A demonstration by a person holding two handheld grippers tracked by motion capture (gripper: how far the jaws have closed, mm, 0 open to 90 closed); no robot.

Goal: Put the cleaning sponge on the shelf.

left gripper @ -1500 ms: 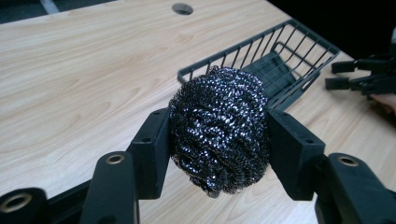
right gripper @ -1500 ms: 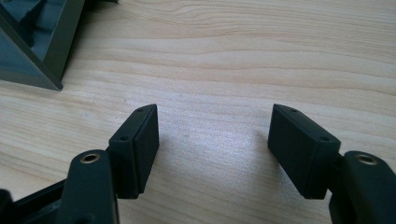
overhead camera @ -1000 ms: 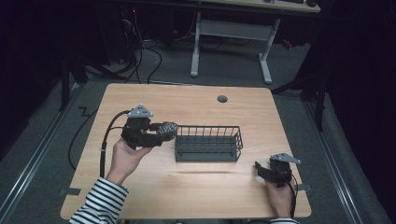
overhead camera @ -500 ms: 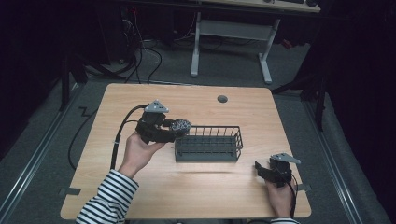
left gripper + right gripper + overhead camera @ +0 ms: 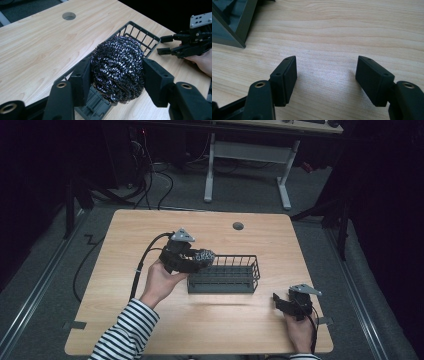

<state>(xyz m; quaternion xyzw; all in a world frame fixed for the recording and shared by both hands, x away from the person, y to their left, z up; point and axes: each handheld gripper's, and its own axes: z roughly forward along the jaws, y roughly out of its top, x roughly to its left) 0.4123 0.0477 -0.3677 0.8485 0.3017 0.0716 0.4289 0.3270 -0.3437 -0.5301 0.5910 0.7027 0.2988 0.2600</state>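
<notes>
Left gripper clamps a steel wool scrubber, held over the left end of the wire basket. Right gripper sits on the table, jaws spread, nothing between them.

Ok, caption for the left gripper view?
Left tongs grip a steel wool scrubber above the wire basket's end.
</notes>
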